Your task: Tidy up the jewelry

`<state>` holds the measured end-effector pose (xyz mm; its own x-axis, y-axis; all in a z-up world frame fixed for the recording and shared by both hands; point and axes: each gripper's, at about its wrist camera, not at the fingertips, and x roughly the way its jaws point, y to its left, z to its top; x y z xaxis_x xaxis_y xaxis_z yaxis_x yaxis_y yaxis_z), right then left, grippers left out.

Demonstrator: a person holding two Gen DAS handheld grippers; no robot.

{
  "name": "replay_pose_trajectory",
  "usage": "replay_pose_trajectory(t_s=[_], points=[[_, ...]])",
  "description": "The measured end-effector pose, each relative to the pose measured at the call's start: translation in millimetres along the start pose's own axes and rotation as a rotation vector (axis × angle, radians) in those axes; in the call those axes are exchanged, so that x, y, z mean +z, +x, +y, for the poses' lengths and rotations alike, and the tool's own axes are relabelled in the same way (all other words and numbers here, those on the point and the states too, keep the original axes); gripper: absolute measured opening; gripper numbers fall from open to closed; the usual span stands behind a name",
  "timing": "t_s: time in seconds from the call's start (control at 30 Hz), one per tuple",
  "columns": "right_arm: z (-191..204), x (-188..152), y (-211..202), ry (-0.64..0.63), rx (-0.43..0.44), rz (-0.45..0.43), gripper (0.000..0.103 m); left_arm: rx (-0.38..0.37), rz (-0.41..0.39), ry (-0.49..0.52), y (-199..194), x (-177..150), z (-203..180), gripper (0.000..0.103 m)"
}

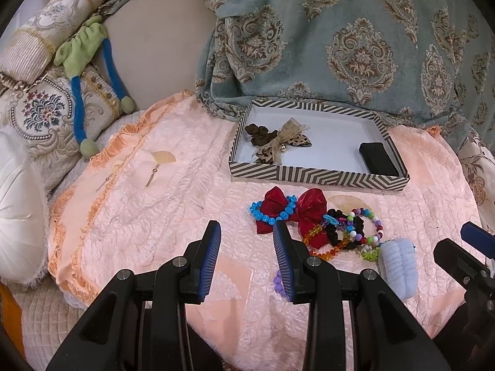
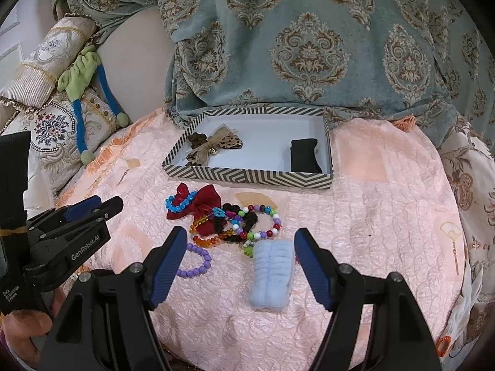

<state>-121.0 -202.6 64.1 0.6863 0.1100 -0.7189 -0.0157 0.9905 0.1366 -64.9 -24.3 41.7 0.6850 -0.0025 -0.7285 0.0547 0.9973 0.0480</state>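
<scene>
Surface: pink quilted bedspread (image 2: 371, 204) | box: striped cardboard tray (image 2: 247, 176) holding a leopard-print ribbon bow (image 2: 216, 147) and a black case (image 2: 304, 156) | jewelry: red satin bow (image 2: 198, 205), beaded bracelets, purple bead bracelet (image 2: 195, 261) heaped before the tray | left gripper (image 1: 247, 232): fingers spread, empty | right gripper (image 2: 238, 238): fingers spread wide, pale blue fluffy band (image 2: 272, 273) lying between, untouched.

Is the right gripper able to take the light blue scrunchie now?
Probably yes. The right gripper is open, and the light blue scrunchie lies between its fingers with nothing over it.
</scene>
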Motion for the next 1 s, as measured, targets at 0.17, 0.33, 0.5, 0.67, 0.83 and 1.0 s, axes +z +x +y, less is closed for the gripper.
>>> replay_pose_trajectory(t_s=[0.17,0.33,0.5,0.67,0.83,1.0], points=[[-1.1,-1.1,0.7,-0.004,0.001,-0.003,0.075,-0.018,0.005,-0.003,0.0,0.3,1.6,0.018],[-16.9,-4.9,11.1,0.024,-0.011,0.025,0.075,-0.096,0.065,-0.086,13.2,3.4,23.1,0.018],[-39.9,-18.2,36.8,0.063,-0.028,0.097,0.075,-0.191,0.156,-0.183,37.4,-0.9,41.5,0.018],[-45.4,-30.3,64.5,0.062,-0.002,0.154,0.07,-0.272,0.26,-0.154,63.0,-12.0,23.1,0.018],[-48.0,-41.8,91.5,0.065,0.006,0.214,0.068,-0.232,0.347,-0.048,91.8,-31.8,-4.4,0.018],[-48.6,-49.6,98.5,0.049,0.033,0.224,0.033,-0.185,0.334,0.034,100.3,-43.7,-20.0,0.017]])
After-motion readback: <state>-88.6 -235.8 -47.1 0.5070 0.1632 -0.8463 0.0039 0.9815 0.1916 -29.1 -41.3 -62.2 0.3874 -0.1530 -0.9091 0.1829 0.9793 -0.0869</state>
